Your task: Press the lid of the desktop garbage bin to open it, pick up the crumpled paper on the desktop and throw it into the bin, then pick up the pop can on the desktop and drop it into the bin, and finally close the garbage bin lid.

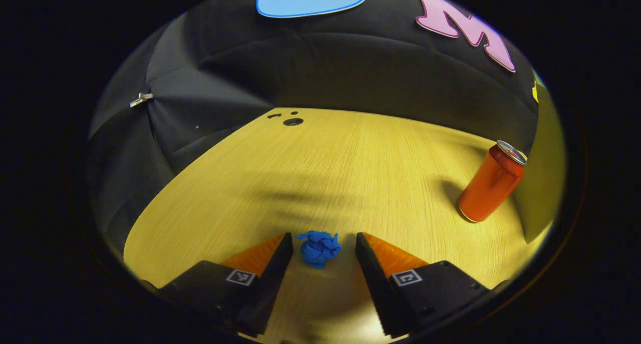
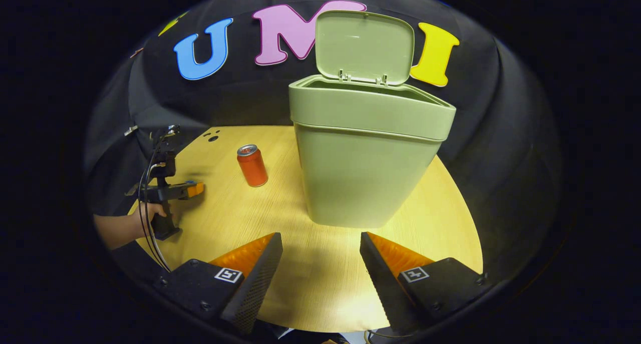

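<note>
The blue crumpled paper (image 1: 319,249) lies on the wooden desktop, between the fingertips of my left gripper (image 1: 323,238). That gripper is open, with a small gap on each side of the paper. The orange pop can (image 1: 492,183) stands upright to the right of it. In the right gripper view the green garbage bin (image 2: 368,158) stands on the desk with its lid (image 2: 365,46) raised, and the can (image 2: 252,164) stands to its left. My right gripper (image 2: 320,249) hovers open in front of the bin, holding nothing. The left gripper (image 2: 193,189) shows low over the desk at the far left.
A hand (image 2: 125,229) holds the left gripper, with cables trailing from it. The bin's side (image 1: 543,174) rises behind the can. The round desktop (image 1: 350,158) has small holes (image 1: 293,121) near its far edge. Black cloth walls surround the desk.
</note>
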Demonstrator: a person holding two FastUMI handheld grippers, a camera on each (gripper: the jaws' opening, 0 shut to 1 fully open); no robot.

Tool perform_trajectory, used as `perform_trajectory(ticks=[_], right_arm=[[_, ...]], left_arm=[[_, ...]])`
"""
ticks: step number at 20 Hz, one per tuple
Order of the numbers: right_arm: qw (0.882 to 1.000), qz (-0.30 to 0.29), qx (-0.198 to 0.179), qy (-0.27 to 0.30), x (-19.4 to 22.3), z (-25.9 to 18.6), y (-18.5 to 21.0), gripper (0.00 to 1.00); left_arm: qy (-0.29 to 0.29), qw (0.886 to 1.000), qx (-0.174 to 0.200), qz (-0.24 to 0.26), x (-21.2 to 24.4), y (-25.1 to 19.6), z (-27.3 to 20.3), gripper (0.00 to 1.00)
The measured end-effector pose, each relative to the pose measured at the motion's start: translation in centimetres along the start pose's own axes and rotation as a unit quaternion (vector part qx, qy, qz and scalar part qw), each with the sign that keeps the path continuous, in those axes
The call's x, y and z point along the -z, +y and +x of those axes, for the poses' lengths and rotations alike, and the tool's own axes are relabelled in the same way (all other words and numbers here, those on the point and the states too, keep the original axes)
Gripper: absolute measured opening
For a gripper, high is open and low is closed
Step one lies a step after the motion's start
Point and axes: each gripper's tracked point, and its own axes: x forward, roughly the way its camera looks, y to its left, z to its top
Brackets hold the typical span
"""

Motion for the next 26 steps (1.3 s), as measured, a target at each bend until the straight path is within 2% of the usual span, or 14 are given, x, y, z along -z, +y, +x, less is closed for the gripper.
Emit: perform_trajectory(ticks=[1,3,5,7,11,16,17,19,20,21,24,25,26], right_arm=[[1.0,-0.001,-0.002,0.001,0.1,0.0,0.2,0.99],[1.0,-0.003,-0.004,-0.003,0.0,-0.1,0.5,0.99],[1.0,-0.003,-0.003,-0.006,0.0,-0.2,0.4,0.99],[1.0,-0.003,0.0,-0.005,0.2,-0.5,0.0,0.99],[1.0,0.002,0.009,-0.007,0.2,-0.6,-0.8,0.98],[1.0,0.004,0.001,-0.012,-0.1,-0.4,-0.1,0.99],[1.0,0.005,-0.002,-0.013,-0.2,-0.4,0.0,0.99],[1.0,0.006,-0.007,-0.018,-0.3,-0.2,0.4,0.99],[1.0,0.007,-0.009,-0.02,-0.4,-0.2,0.6,0.99],[1.0,0.008,-0.01,-0.023,-0.4,-0.1,0.8,0.99],[0.999,0.023,-0.012,-0.036,-1.0,-0.1,0.9,0.99],[0.999,0.026,-0.011,-0.041,-1.2,-0.2,0.7,0.98],[0.999,0.027,-0.01,-0.044,-1.3,-0.1,0.5,0.98]], left_arm=[[0.0,1.0,0.001,0.003,0.0,-0.2,0.0,0.75],[0.0,1.0,0.005,0.007,-0.1,-0.6,-0.2,0.65],[-0.002,1.0,0.0,0.007,0.1,-0.7,-0.1,0.49],[-0.005,1.0,-0.004,0.004,0.0,-0.9,-0.2,0.43],[-0.006,1.0,-0.004,0.009,0.0,-1.0,-0.4,0.36],[-0.024,1.0,0.005,0.006,-1.3,-1.8,-2.8,0.32],[-0.028,1.0,0.006,0.011,-1.7,-1.8,-3.4,0.28],[-0.04,0.999,0.014,0.012,-2.8,-2.0,-5.1,0.28],[-0.047,0.999,0.018,0.014,-3.5,-2.2,-6.0,0.32],[-0.051,0.998,0.023,0.019,-4.0,-2.3,-6.9,0.28],[-0.074,0.996,0.03,0.042,-6.5,-2.8,-10.0,0.28],[-0.083,0.995,0.037,0.04,-7.5,-3.4,-11.1,0.32],[-0.093,0.994,0.048,0.037,-8.7,-4.2,-12.1,0.31]])
